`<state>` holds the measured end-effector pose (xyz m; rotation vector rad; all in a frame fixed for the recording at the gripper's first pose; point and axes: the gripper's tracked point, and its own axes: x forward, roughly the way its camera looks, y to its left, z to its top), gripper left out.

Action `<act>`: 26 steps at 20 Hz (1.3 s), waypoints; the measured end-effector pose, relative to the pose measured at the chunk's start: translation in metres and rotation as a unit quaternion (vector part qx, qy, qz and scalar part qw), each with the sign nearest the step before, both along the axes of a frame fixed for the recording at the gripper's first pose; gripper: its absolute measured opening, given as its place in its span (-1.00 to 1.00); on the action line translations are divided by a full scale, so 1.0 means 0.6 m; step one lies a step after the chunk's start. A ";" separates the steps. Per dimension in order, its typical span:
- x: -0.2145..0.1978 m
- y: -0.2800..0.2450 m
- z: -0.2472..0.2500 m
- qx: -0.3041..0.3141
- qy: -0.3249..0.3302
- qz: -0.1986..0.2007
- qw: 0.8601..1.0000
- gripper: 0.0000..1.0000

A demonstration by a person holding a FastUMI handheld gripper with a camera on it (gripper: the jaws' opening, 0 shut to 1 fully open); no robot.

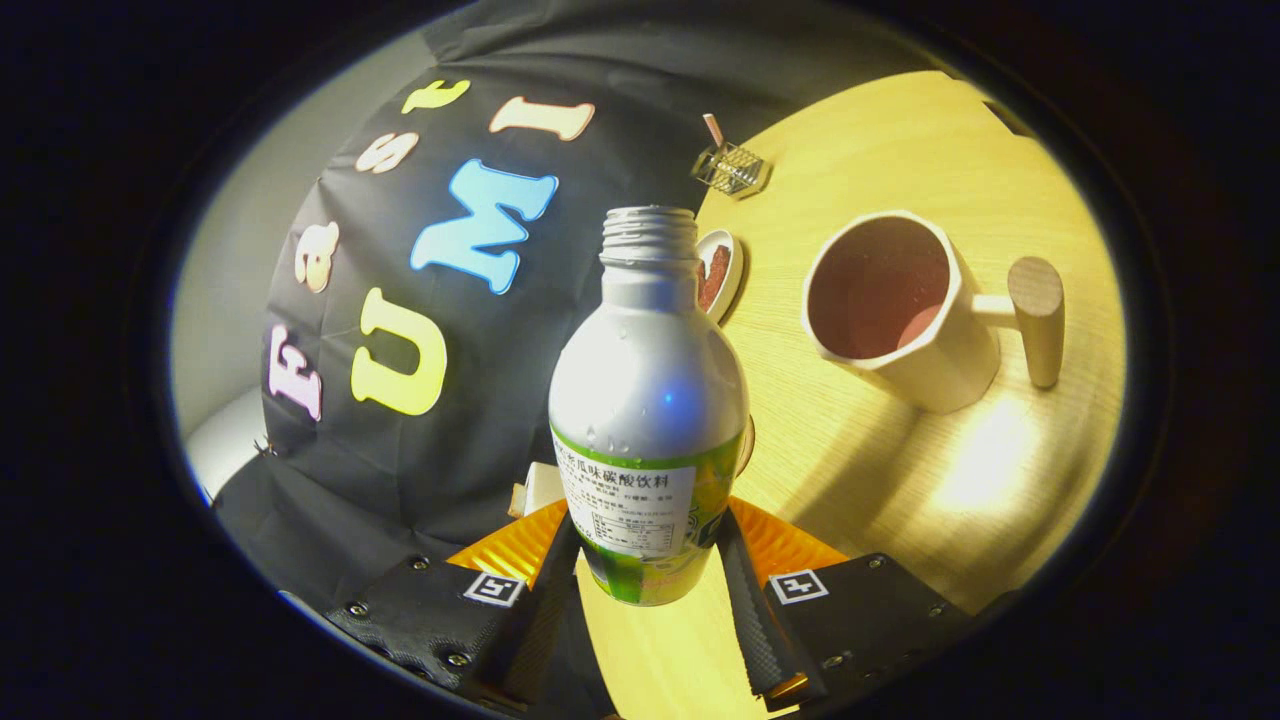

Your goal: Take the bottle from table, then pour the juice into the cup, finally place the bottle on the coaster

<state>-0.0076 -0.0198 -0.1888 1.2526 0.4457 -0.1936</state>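
Between my two fingers sits the bottle [648, 400], capless, and my gripper [648, 585] is clamped on its labelled lower part, one finger on each side, holding it off the table [900, 480]. Beyond it stands the cup [900, 310], apart from the bottle, with the coaster [718, 272] just behind the bottle's neck.

One camera here, riding on the claw [645, 580] and looking forward along its two fingers, which close in on the bottle [648, 400] from 5 and 7 o'clock. It sits very near the bottle, whose open neck points to 12. The view is rolled: the desk [900, 470] tilts away toward 2 o'clock, with the cup [895, 310] lying sideways there and the booth wall filling 9 to 11.
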 end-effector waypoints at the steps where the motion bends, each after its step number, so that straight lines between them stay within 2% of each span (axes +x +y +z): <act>1: -0.001 0.002 -0.002 0.007 0.001 0.001 1.000 0.48; 16: 0.014 0.009 -0.006 0.144 0.021 -0.017 0.989 0.48; 23: 0.012 -0.008 -0.009 0.186 0.033 -0.052 0.981 0.48; 26: 0.010 -0.016 -0.010 0.225 0.028 -0.076 0.971 0.48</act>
